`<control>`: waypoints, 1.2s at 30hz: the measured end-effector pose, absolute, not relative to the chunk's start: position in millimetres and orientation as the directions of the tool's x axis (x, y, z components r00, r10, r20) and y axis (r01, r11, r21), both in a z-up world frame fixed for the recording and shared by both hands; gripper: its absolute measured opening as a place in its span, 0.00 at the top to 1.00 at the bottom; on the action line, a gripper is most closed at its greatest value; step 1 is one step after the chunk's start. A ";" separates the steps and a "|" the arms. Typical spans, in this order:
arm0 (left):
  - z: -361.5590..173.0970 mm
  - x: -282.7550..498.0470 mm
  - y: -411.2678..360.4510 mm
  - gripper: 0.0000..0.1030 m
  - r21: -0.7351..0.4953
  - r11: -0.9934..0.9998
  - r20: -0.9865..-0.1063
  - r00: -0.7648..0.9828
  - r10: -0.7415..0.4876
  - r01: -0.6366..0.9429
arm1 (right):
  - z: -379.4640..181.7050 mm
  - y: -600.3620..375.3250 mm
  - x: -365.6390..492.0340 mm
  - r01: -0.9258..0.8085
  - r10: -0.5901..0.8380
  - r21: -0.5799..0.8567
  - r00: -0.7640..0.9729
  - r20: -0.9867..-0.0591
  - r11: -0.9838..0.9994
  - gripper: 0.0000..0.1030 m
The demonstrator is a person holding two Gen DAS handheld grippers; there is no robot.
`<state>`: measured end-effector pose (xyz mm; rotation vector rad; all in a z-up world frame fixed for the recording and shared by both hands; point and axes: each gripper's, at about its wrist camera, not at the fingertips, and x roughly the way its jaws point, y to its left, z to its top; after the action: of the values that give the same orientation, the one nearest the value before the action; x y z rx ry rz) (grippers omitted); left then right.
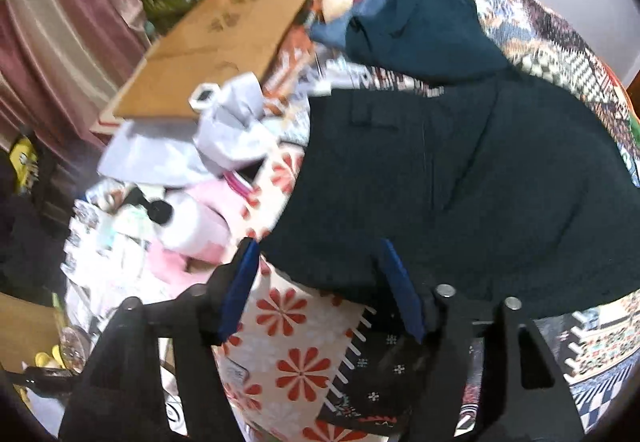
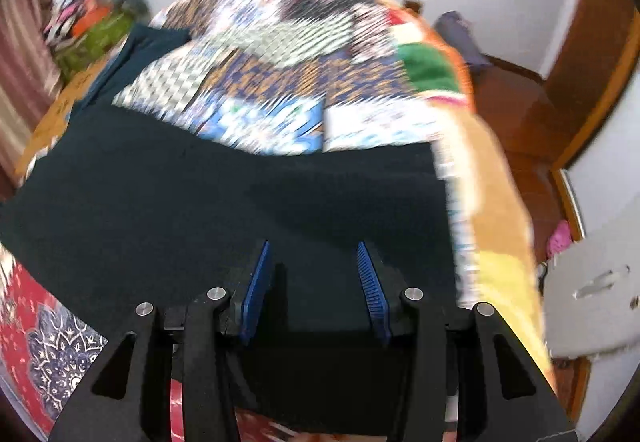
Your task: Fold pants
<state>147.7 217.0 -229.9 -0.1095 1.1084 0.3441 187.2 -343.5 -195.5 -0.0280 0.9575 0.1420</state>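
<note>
Left gripper (image 1: pixel 316 282) jaws gape wide, empty, at the near edge of the dark pants (image 1: pixel 460 182). Right gripper (image 2: pixel 314 286) jaws part-open over them; grip unclear. Pants sprawl on the patchwork bed (image 2: pixel 280 54): soft, limp, light; pinch hem or waistband.

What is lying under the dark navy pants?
Under the dark navy pants lies a colourful patchwork quilt, visible around their edges. Anything directly beneath the cloth is covered.
</note>
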 end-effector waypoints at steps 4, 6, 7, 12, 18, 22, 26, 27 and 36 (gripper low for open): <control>-209.9 158.5 213.4 0.25 0.040 0.951 -0.870 0.458 0.184 -0.306 | -181.7 -366.7 192.8 -0.063 0.054 0.020 0.608 -0.792 0.998 0.60; -202.7 169.3 203.3 0.22 0.027 0.960 -0.863 0.478 0.163 -0.279 | -180.8 -374.7 197.0 -0.045 0.053 0.033 0.607 -0.793 0.998 0.60; -200.4 175.1 198.3 0.22 0.026 0.964 -0.861 0.484 0.156 -0.265 | -181.2 -377.2 199.0 -0.040 0.063 0.049 0.605 -0.794 0.998 0.60; -205.1 213.6 157.4 0.21 0.018 0.986 -0.863 0.496 0.100 -0.168 | -189.3 -378.4 209.9 -0.061 0.160 0.152 0.565 -0.810 0.986 0.61; -244.2 241.5 105.1 0.20 0.001 0.997 -0.907 0.421 0.031 -0.071 | -200.5 -384.4 218.1 -0.048 0.224 0.238 0.551 -0.804 0.970 0.71; -246.5 242.9 88.7 0.20 0.086 0.993 -0.885 0.453 0.111 -0.075 | -189.9 -386.3 221.7 -0.081 0.261 0.266 0.594 -0.761 0.960 0.90; -245.6 241.5 86.4 0.19 0.108 0.992 -0.882 0.455 0.124 -0.061 | -165.2 -378.4 214.0 -0.127 0.212 0.173 0.691 -0.691 0.977 0.91; -245.3 242.1 86.1 0.19 0.112 0.992 -0.882 0.454 0.128 -0.061 | -164.0 -377.5 215.9 -0.127 0.202 0.158 0.693 -0.692 0.979 0.91; -245.5 237.6 86.3 0.19 0.117 0.991 -0.877 0.461 0.135 -0.067 | -199.9 -393.6 227.0 -0.020 0.080 0.087 0.640 -0.765 0.996 0.93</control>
<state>237.6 86.3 -245.5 0.0688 1.0843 0.1244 227.0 -393.6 -199.9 0.0730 0.8751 0.0573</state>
